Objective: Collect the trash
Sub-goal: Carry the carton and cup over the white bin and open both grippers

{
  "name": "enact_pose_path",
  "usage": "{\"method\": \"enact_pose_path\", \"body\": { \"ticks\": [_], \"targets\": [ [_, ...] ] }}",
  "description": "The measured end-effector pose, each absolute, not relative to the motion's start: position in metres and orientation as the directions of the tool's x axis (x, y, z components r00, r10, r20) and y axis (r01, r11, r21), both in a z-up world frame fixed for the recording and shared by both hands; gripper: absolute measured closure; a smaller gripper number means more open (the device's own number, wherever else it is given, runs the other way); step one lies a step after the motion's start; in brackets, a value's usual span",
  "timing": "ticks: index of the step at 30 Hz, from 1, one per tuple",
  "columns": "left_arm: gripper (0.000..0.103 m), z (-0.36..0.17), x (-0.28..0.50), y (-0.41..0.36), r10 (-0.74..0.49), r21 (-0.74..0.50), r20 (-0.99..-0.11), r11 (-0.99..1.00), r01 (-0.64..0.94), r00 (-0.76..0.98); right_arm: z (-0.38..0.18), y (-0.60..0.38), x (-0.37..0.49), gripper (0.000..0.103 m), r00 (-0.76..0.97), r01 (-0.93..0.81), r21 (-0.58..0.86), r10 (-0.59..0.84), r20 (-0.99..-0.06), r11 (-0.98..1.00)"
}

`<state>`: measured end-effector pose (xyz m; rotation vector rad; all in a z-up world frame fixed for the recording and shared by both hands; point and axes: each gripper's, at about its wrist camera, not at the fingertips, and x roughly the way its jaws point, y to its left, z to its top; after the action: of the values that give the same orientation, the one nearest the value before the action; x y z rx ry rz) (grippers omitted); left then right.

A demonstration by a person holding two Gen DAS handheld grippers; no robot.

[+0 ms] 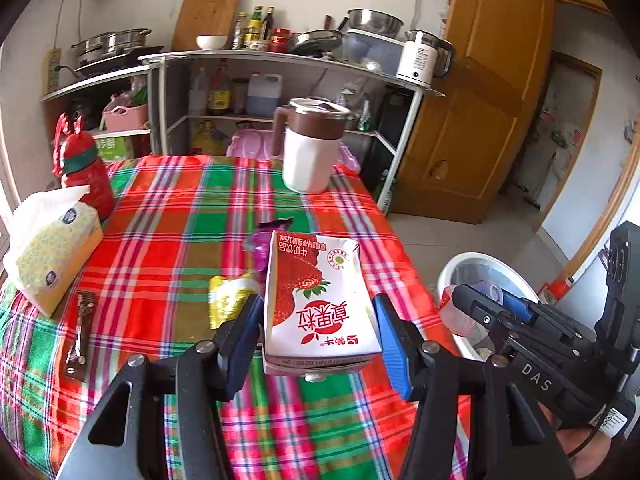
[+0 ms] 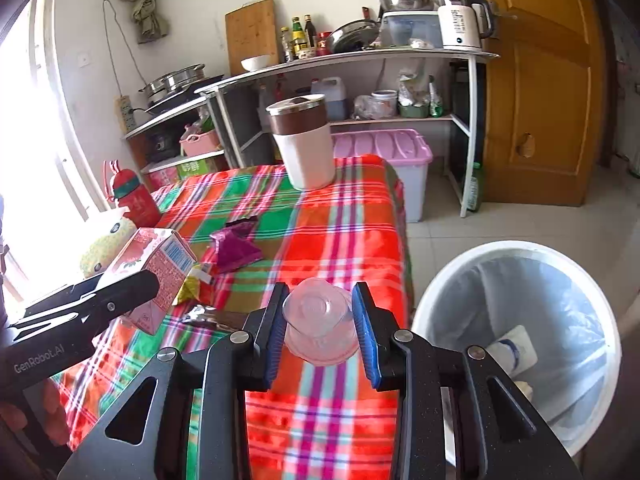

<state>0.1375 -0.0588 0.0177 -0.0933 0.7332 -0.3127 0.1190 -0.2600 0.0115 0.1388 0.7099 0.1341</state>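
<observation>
two pieces of trash are already gripped, one per hand. the left gripper, low in the centre of its own view, has its blue pads pressed against the sides of a strawberry milk carton, which it holds lifted off the plaid tablecloth; the grip across the narrow sides likely keeps the box from slipping. the carton is white and red with strawberry art, printed text upside down to the camera, its top flaps slightly crushed. the right gripper, bottom centre of its view, is closed on a clear plastic cup, crumpled and see-through, held above the table edge. the white bin, lined with a pale bag, sits at the lower right of that frame just beside the table, probably so that both items can be dropped straight in. still lying mid-table are a purple wrapper and a yellow wrapper, so the collecting looks only partly done.
</observation>
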Motion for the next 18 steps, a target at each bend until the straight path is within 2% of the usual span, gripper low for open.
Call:
{"method": "enact_pose_path", "body": {
  "ticks": [18],
  "targets": [
    [0.045, 0.018, 0.123, -0.163, -0.436, -0.168, -0.651, 0.881, 0.442, 0.622, 0.012, -0.345, 0.084, 0.069, 0.762, 0.072, 0.161, 0.05, -0.646, 0.984]
  ]
}}
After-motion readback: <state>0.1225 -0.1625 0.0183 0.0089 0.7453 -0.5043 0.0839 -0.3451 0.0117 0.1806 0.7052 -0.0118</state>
